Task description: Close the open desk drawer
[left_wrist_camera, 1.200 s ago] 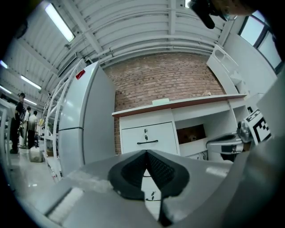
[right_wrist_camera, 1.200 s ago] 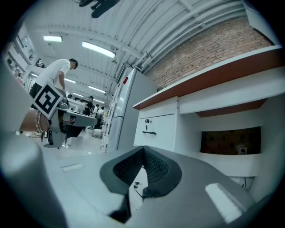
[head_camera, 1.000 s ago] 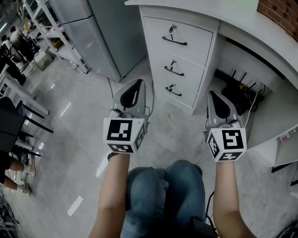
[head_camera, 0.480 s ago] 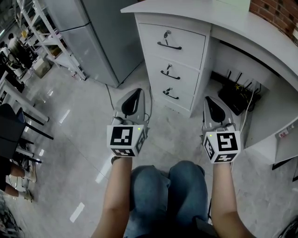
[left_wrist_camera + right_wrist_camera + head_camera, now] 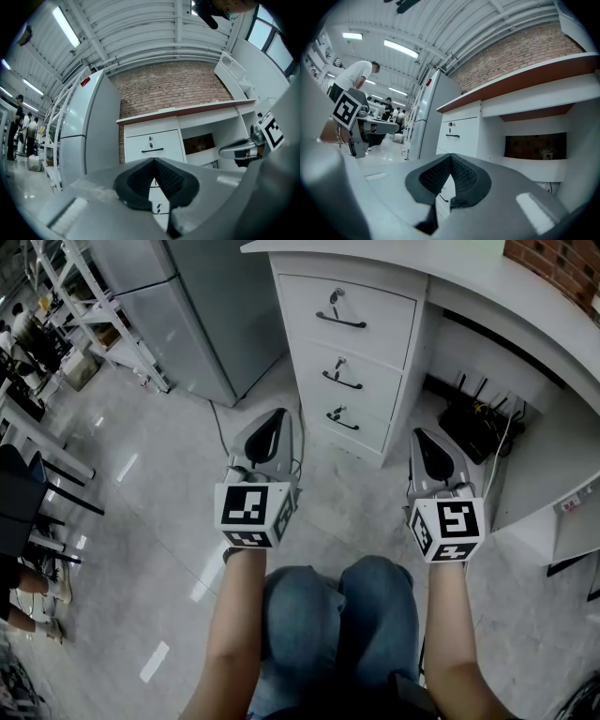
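Observation:
The white desk [image 5: 487, 282] has a drawer unit with three fronts, each with a black handle and a key: top [image 5: 339, 321], middle [image 5: 342, 381] and bottom [image 5: 341, 420]. All three fronts look flush with the unit. My left gripper [image 5: 278, 416] hovers over the floor short of the bottom drawer, shut and holding nothing. My right gripper [image 5: 421, 433] is level with it by the unit's right corner, also shut and holding nothing. In the left gripper view the jaws [image 5: 154, 160] meet in front of the drawers [image 5: 152, 146]. The right gripper view shows pads [image 5: 451, 155] pressed together.
A tall grey cabinet [image 5: 187, 306] stands left of the drawers, with a white rack [image 5: 94, 306] beyond it. A black router with cables [image 5: 478, 418] lies under the desk. The person's knees in jeans [image 5: 337, 615] are below the grippers. A black table [image 5: 19, 484] is far left.
The head view has shifted a little, so the drawer unit sits slightly further left and higher. Both grippers stay shut and have hardly moved.

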Motion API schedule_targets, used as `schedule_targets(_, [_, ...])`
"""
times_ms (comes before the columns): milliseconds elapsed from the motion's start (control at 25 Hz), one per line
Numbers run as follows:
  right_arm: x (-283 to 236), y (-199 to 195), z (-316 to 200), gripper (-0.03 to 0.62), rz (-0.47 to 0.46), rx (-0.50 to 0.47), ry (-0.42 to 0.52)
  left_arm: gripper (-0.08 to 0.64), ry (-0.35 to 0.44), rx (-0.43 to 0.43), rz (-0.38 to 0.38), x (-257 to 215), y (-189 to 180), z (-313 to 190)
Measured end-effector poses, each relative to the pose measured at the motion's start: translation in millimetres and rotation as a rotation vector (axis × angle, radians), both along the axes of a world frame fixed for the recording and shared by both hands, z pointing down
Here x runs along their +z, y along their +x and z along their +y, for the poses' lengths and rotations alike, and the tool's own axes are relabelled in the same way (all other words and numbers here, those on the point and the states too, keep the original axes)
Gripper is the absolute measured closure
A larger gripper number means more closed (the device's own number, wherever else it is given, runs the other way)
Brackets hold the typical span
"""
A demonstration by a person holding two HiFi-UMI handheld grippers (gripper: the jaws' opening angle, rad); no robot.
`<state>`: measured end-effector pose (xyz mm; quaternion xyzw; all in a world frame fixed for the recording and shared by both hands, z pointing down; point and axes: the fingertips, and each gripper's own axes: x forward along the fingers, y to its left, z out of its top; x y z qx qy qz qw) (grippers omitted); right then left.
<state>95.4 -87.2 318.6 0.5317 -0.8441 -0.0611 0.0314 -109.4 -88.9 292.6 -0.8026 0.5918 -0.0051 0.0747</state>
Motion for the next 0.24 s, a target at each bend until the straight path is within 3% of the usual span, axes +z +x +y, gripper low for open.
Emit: schedule_targets(240, [2.9, -0.7, 1.7, 0.595, -0.005, 0.002, -0.001, 0.561, -0.002, 0.003, 0.008, 1.9, -0.1, -0.7])
